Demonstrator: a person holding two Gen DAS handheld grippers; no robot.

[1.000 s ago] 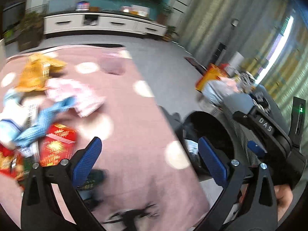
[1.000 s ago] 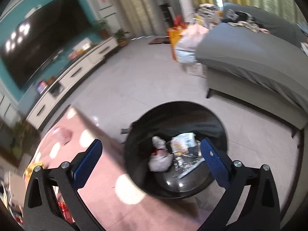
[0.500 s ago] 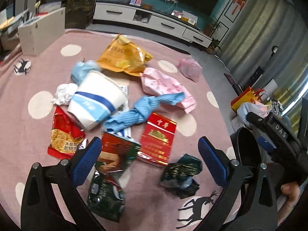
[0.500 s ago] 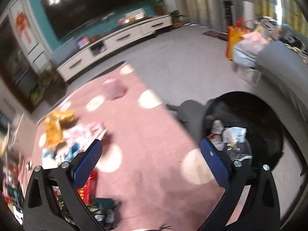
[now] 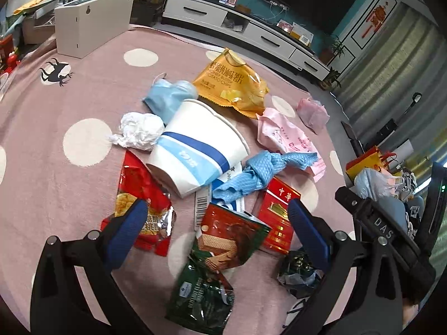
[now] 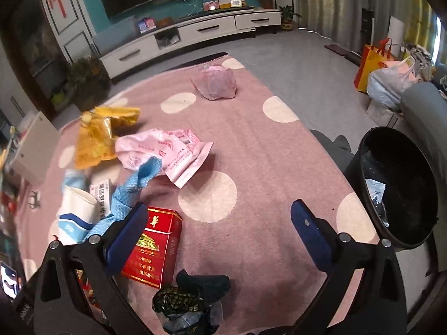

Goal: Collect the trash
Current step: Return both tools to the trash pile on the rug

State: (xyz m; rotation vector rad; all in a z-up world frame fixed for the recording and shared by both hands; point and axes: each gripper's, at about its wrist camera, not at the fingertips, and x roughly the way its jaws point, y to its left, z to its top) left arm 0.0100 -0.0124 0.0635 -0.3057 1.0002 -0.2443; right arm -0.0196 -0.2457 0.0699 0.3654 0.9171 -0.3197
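Pink rug (image 5: 56, 189) with white dots, strewn with litter; TV cabinet (image 5: 251, 32) behind. Black bin (image 6: 402, 192) at rug edge, to the right in the right wrist view, some trash already inside.

Left gripper (image 5: 218, 234): blue pads spread wide, nothing held. Right gripper (image 6: 218, 237): likewise spread wide and empty.

Litter layout, left wrist view: wafer packet (image 5: 227, 241) directly ahead, between the pads, overlapping a dark green packet (image 5: 201, 298) below it. Long axis of the pair roughly along the fingers, tilted slightly. Red carton (image 5: 278, 217) just inside the right pad. Red snack bag (image 5: 139, 201) at the left pad. Paper cup (image 5: 195, 153) on its side farther ahead, blue cloth (image 5: 259, 176) beside it. Crumpled dark wrapper (image 5: 299, 273) low right.

Right wrist view: same dark wrapper (image 6: 187, 304) low and centred between the fingers; red carton (image 6: 153, 248) against the left pad.

Judgement: wafer packet nearest the left gripper, crumpled wrapper nearest the right. Straight descent probably sufficient for either grasp.
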